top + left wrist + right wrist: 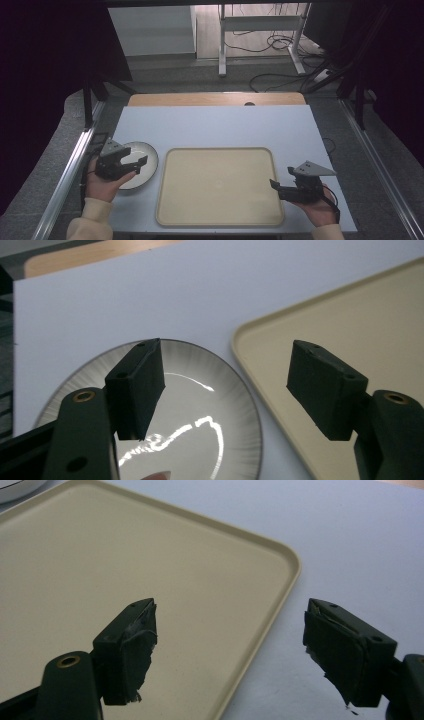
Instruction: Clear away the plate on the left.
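A pale blue counter (pixel 215 127) stands before a grey floor strewn with cables; on it lie a beige tray (pixel 218 186) and, just beside its left edge, a round grey-rimmed plate (pixel 145 155). My left gripper (pixel 141 162) hovers over that plate, its fingers (pixel 137 387) spread wide with nothing between them. My right gripper (pixel 274 185) sits at the tray's right edge, its fingers (pixel 131 650) likewise apart and empty, one above the tray, the other above bare counter.
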Available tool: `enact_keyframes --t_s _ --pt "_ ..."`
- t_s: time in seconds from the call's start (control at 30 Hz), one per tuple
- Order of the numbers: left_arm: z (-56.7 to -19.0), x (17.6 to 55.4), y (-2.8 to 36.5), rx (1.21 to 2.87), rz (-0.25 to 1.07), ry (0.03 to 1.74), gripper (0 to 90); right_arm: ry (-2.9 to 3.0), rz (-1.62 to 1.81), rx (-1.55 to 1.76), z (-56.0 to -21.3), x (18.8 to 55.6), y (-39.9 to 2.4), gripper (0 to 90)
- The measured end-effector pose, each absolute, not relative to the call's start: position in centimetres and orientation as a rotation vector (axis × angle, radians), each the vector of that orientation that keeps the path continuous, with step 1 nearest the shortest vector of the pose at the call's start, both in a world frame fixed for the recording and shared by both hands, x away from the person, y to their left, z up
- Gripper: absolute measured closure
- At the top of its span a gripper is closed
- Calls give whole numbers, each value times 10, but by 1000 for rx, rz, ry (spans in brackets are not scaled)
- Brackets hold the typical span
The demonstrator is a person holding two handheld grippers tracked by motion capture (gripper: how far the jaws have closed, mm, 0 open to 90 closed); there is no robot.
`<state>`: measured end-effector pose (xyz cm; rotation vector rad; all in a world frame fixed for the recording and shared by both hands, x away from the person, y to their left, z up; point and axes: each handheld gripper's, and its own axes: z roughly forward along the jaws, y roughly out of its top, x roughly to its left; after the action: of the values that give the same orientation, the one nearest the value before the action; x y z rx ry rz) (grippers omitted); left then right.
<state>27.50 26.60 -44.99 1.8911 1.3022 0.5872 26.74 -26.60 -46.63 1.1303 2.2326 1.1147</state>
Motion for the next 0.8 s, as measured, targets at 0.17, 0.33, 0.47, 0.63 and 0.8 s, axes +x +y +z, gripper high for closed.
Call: enact_keyframes --t_s 0.17,0.33,0.47,0.63,0.8 --pt "-452 288 281 1884 612 1347 305 2241 1101 1127 -469 270 -264 225" --pt "-455 302 296 1884 630 1363 307 2250 1061 1115 -472 269 -263 227" --pt "-456 304 304 1876 638 1367 308 2246 1059 1115 -472 271 -262 228" --pt "-462 305 311 1910 650 1388 308 2248 1036 1112 -473 271 -261 230" --pt "-467 308 317 1907 657 1406 309 2256 1027 1102 -475 271 -258 230"
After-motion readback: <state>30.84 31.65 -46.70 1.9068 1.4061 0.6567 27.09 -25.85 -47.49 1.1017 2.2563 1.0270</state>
